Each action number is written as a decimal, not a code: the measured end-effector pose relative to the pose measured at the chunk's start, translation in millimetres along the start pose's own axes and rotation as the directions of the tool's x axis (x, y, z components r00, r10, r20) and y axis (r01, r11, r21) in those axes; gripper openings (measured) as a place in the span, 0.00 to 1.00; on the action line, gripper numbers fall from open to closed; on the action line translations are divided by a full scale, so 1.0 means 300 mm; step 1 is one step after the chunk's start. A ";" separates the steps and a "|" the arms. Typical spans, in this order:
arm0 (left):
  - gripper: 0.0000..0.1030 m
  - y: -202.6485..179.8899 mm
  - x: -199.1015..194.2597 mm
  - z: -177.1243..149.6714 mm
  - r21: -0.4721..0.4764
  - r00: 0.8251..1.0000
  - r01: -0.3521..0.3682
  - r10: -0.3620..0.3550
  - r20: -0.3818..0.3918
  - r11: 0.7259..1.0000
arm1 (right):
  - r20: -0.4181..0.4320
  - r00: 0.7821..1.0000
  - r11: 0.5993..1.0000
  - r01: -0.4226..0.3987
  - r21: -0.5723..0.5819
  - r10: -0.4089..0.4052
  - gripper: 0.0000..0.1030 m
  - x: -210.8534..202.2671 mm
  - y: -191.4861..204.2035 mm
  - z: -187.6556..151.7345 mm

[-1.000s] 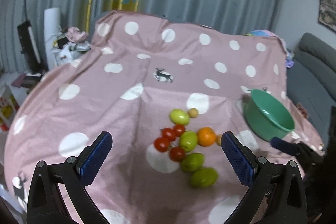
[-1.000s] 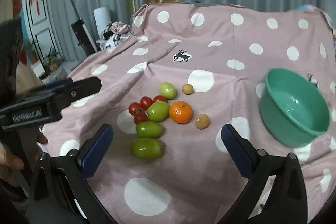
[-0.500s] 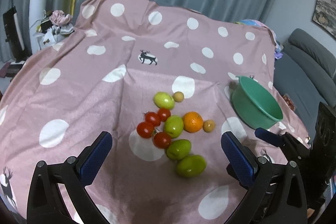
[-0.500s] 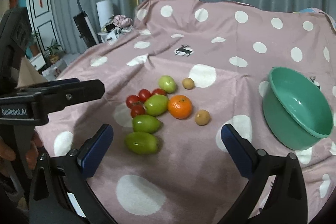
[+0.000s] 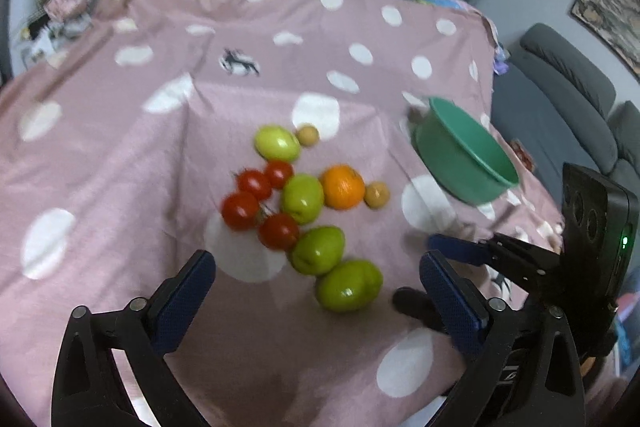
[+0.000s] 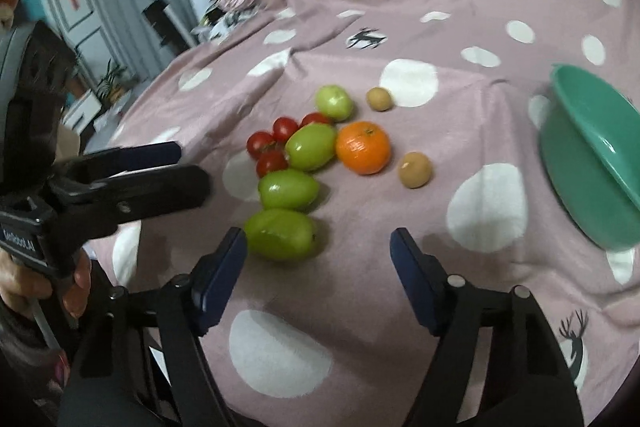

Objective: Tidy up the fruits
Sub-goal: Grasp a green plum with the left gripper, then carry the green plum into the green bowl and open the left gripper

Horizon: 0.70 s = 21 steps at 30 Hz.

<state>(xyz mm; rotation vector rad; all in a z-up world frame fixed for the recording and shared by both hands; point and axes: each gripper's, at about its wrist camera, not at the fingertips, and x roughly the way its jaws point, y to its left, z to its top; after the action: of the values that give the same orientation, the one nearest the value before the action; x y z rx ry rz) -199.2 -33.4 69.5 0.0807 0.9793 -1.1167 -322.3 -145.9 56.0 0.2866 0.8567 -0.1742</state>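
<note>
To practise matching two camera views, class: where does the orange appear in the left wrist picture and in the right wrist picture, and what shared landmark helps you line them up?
Left wrist view: the orange sits just right of centre, touching a green fruit on its left.
Right wrist view: the orange sits slightly above centre.
Shared landmark: the green bowl, right of the orange in both.

Room light is soft, even and moderately dim, with no hard glare. Small highlights sit on the green fruits [image 5: 347,290] and the orange [image 6: 362,147]. Soft shadows fall under the fruit toward 6 o'clock. Both views show motion blur, strongest on the spotted cloth [image 5: 120,155] from 9 to 12 o'clock. Fisheye distortion bends the edges, and a black vignette fills every corner.
</note>
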 end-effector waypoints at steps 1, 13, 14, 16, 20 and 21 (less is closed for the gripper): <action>0.89 0.004 0.016 -0.002 -0.011 1.000 0.022 -0.022 -0.019 1.000 | -0.011 1.000 1.000 -0.004 -0.010 0.004 0.63 0.013 0.004 -0.002; 0.64 -0.001 0.161 -0.007 -0.052 0.962 0.146 -0.154 -0.226 0.988 | -0.117 0.972 0.979 -0.204 -0.003 0.202 0.41 0.134 0.014 0.022; 0.61 0.002 0.166 -0.008 -0.063 0.957 0.158 -0.168 -0.237 0.985 | -0.124 0.968 0.976 -0.219 -0.003 0.216 0.39 0.142 0.018 0.021; 0.59 0.011 0.170 -0.010 -0.082 0.952 0.164 -0.180 -0.249 0.983 | -0.132 0.962 0.971 -0.241 0.006 0.239 0.38 0.157 0.018 0.022; 0.53 0.021 0.160 -0.011 -0.091 0.952 0.155 -0.174 -0.251 0.984 | -0.129 0.955 0.964 -0.267 0.011 0.266 0.38 0.172 0.013 0.026; 0.53 0.022 0.159 -0.012 -0.093 0.952 0.155 -0.174 -0.252 0.984 | -0.125 0.955 0.963 -0.271 0.009 0.269 0.38 0.173 0.014 0.024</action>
<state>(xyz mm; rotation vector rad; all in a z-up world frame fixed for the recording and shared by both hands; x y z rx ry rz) -192.2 -62.7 31.8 0.0896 1.2783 -1.2431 -282.6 -146.2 21.6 0.4071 0.9332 0.1038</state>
